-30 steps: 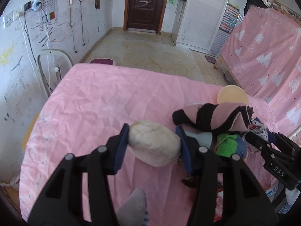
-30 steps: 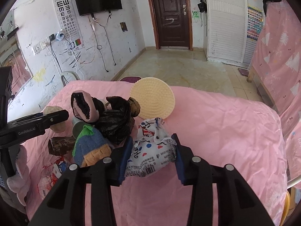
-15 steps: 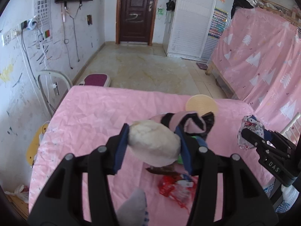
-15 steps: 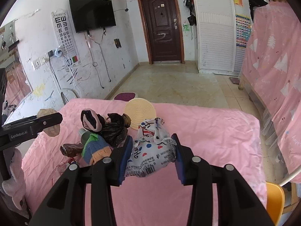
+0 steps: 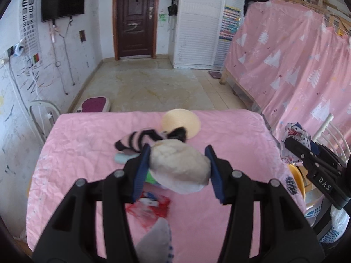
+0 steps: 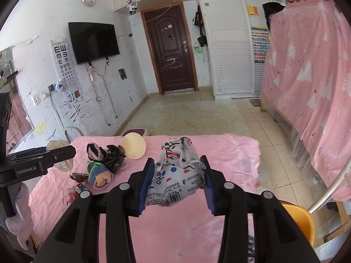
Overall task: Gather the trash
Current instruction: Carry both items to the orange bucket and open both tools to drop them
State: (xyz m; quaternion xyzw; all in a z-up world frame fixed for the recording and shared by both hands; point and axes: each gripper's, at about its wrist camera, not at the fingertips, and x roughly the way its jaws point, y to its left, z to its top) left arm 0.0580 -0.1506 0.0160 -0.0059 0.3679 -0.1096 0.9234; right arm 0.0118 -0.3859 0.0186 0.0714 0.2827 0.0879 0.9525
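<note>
My left gripper point(image 5: 178, 171) is shut on a crumpled whitish paper wad point(image 5: 179, 167), held above the pink table point(image 5: 83, 144). My right gripper point(image 6: 175, 183) is shut on a white printed snack wrapper point(image 6: 177, 171), also lifted off the table. In the left wrist view the right gripper point(image 5: 294, 144) appears at the right edge with the wrapper point(image 5: 295, 131). In the right wrist view the left gripper point(image 6: 57, 153) shows at the left with the wad point(image 6: 56, 145). A red wrapper point(image 5: 153, 203) lies on the table below the wad.
On the table lie a pink-and-black striped sock point(image 5: 140, 140), a black bag point(image 6: 114, 156), a blue and orange sock point(image 6: 99, 174), a brown wrapper point(image 6: 77, 177) and a cream round dish point(image 6: 134, 145). A yellow chair point(image 6: 300, 221) stands at the right, a white chair point(image 5: 41, 114) at the left.
Both grippers have risen and pulled back from the table with their loads still gripped. The table and its pile now look smaller and farther away.
</note>
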